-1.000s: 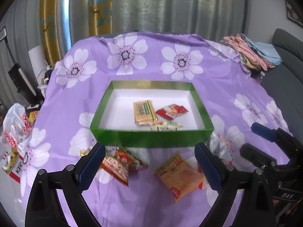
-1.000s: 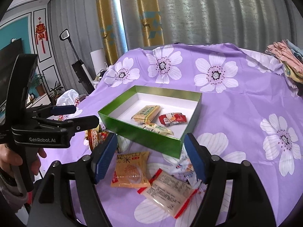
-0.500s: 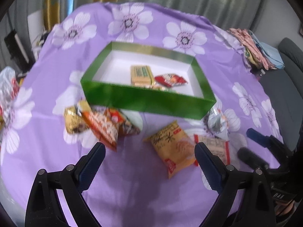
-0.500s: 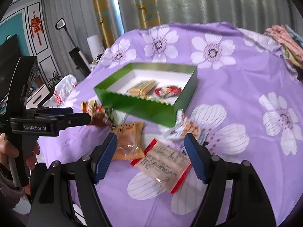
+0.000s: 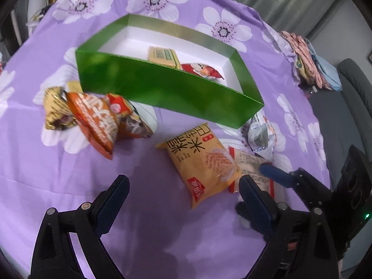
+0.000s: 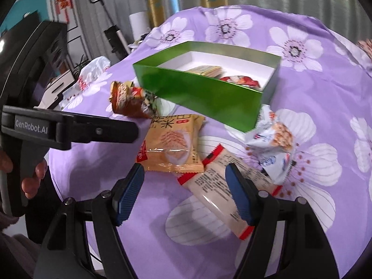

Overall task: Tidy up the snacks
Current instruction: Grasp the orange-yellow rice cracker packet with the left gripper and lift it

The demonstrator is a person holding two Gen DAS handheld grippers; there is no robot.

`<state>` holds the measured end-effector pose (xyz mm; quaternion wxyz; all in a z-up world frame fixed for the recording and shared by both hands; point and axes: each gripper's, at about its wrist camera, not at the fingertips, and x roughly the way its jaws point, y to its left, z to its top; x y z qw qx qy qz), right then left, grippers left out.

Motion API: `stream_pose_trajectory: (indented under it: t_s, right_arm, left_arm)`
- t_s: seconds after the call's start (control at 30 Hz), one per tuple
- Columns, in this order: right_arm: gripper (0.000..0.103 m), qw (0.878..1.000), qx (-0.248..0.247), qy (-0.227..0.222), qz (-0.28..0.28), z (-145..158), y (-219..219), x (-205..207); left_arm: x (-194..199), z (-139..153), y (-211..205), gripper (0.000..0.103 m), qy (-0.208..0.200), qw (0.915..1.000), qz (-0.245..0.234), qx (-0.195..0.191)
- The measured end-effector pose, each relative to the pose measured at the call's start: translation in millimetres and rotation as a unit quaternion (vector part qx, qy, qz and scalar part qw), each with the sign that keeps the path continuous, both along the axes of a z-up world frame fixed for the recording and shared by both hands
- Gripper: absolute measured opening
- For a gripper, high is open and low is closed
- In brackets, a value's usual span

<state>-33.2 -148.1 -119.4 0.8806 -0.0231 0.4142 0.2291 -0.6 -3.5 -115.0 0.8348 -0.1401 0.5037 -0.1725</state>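
From my station: L wrist view shows the left tool w/ jaws wide, nothing between them, above bare purple floral cloth on the surface. Right tool has jaws part-spread and closing; nothing gripped, the white red-edged packet lies under/between its pads, contact cannot be confirmed. Snacks, task items: two sit inside the green box, a tan-and-green packet and a red packet; the rest lie on the cloth outside the box's near wall. L view only: a gold-wrapped snack at far left of the cluster, beside the orange packets; also a grey sofa and a heap of folded cloth at the surface's far right edge. In L view the white packet is mostly covered by the right tool's blue finger. R view only: full length of the white packet w/ fine black print, too small to read; the white-blue crumpled packet showing a biscuit picture, touching the box corner; a white plastic bag off the surface edge, a red hanging ornament on the wall, and a hand gripping the left tool's handle. Legible text: "GenRobot.AI" on the left tool's body, R view. The yellow-orange packet carries large black Chinese characters plus a red label at each end; I cannot read the small print.
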Motion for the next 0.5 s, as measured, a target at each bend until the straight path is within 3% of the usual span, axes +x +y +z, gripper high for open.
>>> stream_pose_trajectory:
  t_s: [0.5]
  right_arm:
    - [0.058, 0.997, 0.028, 0.023, 0.062, -24, 23, 30]
  left_arm:
    - [25, -19, -9, 0.095, 0.021, 0.9994, -0.002, -0.026]
